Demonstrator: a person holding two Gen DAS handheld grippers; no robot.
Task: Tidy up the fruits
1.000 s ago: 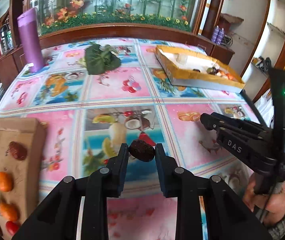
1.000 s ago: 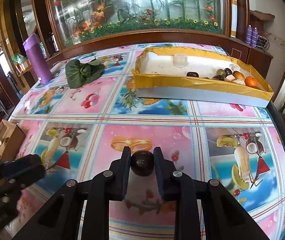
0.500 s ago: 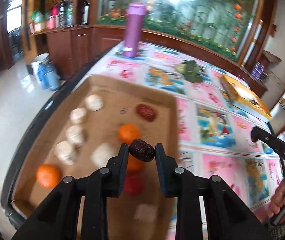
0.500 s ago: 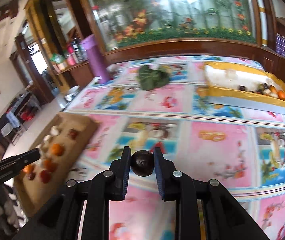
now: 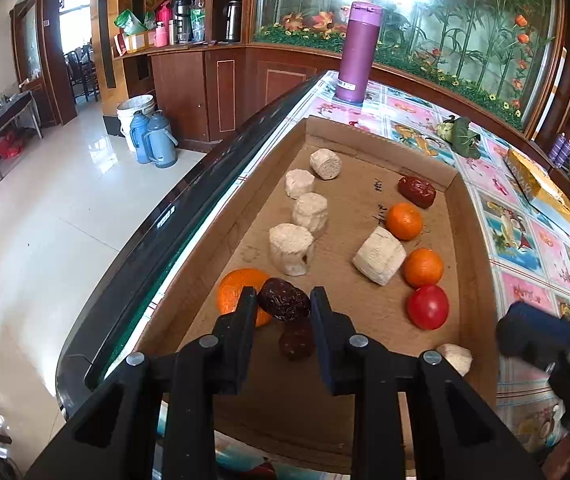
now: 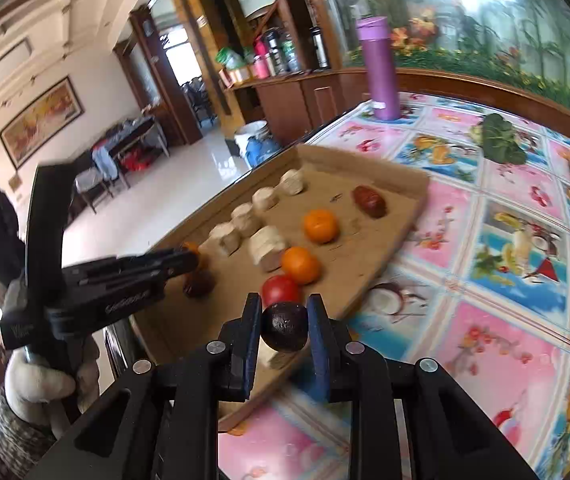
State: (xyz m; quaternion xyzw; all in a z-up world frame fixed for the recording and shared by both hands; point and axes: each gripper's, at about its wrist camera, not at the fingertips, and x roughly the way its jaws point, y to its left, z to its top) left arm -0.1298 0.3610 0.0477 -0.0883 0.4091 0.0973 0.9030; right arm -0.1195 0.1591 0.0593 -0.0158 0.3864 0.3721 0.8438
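Left jaws [image 5: 284,307] clamped on a wrinkled dark date [image 5: 284,304], hanging over the near end of the cardboard tray [image 5: 475,248]. Second date [image 5: 296,338] lies on the tray floor right below it. An orange [image 5: 234,294] sits just left of the left pad, partly hidden behind it.

Right jaws [image 6: 284,326] clamped on a round dark fruit [image 6: 284,327], over the tray's near right edge, close to the red tomato [image 6: 281,290].

Tray contents, left wrist view:
- four pale cakes [image 5: 291,248] in a line down the left side, one squarish pale cake [image 5: 379,256] mid-tray, one more pale lump [image 5: 455,358] at the near right corner
- two oranges [image 5: 404,221] on the right, tomato nearest of that column
- red date [image 5: 417,191] far right

Tray sits at the left edge of the tabletop [image 6: 505,340], which has a fruit-print cloth. Purple flask [image 5: 355,52] upright at the far end, leafy greens [image 6: 499,140] far right of it. Yellow box [image 5: 545,196] far right, contents not visible from here.

Right wrist view shows my left gripper from the side, gloved hand [image 6: 41,384] on its handle; its tips are over the tray near the lying date.
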